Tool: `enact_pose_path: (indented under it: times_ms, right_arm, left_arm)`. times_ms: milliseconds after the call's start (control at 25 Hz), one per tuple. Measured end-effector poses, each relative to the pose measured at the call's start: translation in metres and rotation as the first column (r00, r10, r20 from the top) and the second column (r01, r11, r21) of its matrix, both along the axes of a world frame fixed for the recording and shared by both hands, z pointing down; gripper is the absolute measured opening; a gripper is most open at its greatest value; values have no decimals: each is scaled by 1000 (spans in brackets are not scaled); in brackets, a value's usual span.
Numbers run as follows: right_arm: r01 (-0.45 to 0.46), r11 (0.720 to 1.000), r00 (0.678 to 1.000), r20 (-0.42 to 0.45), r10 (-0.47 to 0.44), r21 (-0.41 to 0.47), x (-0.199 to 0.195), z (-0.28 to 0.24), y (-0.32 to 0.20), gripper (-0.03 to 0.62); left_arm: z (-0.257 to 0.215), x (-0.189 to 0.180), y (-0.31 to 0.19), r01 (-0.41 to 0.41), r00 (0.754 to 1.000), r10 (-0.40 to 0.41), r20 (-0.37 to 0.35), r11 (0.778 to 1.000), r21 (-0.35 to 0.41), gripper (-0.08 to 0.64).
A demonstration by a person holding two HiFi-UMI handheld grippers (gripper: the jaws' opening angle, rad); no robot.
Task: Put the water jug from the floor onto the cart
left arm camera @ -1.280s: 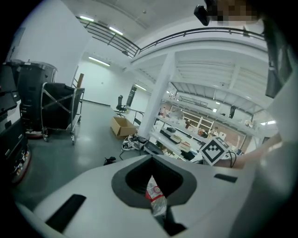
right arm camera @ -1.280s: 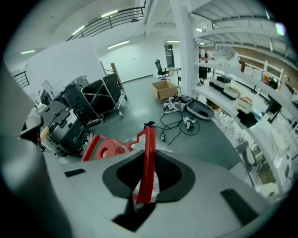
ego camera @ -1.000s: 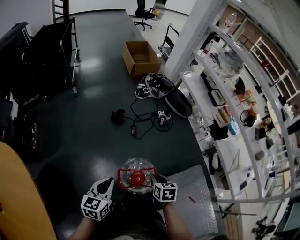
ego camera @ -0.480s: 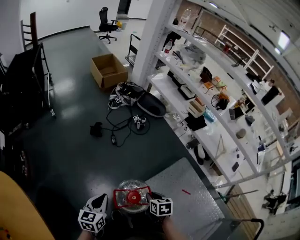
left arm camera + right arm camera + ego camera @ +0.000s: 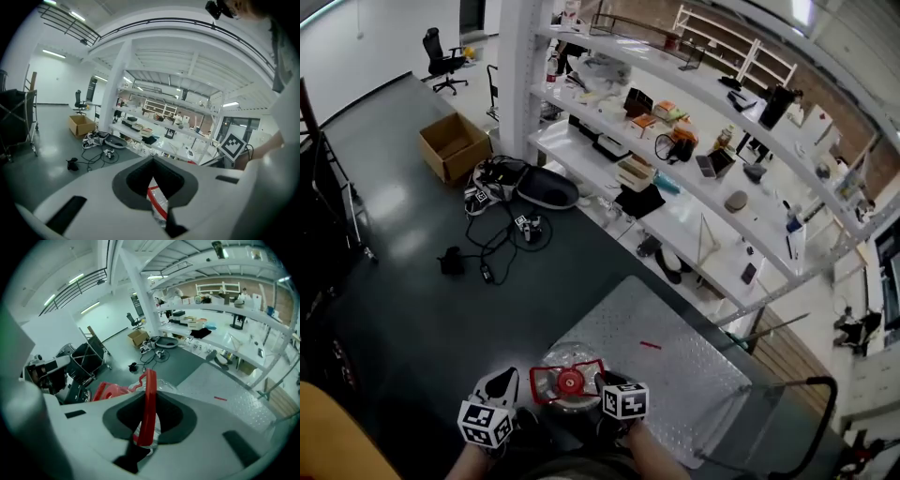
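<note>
1. The water jug (image 5: pixel 570 354), clear with a red cap, hangs between the two claws over the near left edge of the cart (image 5: pixel 675 375). Whether its base touches the deck cannot be told.
2. A red handle (image 5: pixel 546 384) frames the jug's neck. Both claws hold it, one on each side.
3. The left claw (image 5: pixel 508 379) is on the side of the handle away from the cart's push bar (image 5: pixel 821 412). In the left gripper view the left claw (image 5: pixel 152 161) has its jaws pressed together at the tips, with the red handle (image 5: pixel 158 206) pinched in the slit below them.
4. The right claw (image 5: pixel 602 379) is on the side of the handle towards the push bar. In the right gripper view the right claw (image 5: pixel 150 394) is pinching the red handle (image 5: pixel 149 408), which stands upright between its jaws, and the jug's clear shoulder (image 5: pixel 165 386) shows just past them.
5. The cart's deck is grey patterned metal with a small red mark (image 5: pixel 650 345) near its middle.
6. Beyond the cart's far side stand long white shelves (image 5: pixel 694 202) crowded with small items.
7. On the dark floor well beyond the cart's left end lie tangled cables (image 5: pixel 502 230), and farther off an open cardboard box (image 5: pixel 453 145).
</note>
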State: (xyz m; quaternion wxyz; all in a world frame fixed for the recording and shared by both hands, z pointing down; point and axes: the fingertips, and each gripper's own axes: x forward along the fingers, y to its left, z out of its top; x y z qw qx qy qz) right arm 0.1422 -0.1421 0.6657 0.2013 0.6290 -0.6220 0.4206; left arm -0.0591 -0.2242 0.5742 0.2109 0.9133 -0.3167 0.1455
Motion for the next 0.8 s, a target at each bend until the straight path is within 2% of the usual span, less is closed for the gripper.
enact_pose_path:
  times_ms: [160,440,600,800]
  right_arm:
    - [-56,998,998,-8,56,9,56,-2,30,48]
    - [-193,981,981,13,193,25,159,1,90,51]
    - [-267,963,963,45,265,29,210,7,124,51]
    - [-304,952,950,82,301,28,264,12,165,54]
  left_arm:
    - [-5,63,28,-31,999,31,-13,1000,6,5]
    - [-4,180,86,-195,980,195,29,981,11,5]
    - [-4,233,108,-265,963,263,62,964,30,5]
    - [-7,285,134,-299,951,292,106,952,67,5]
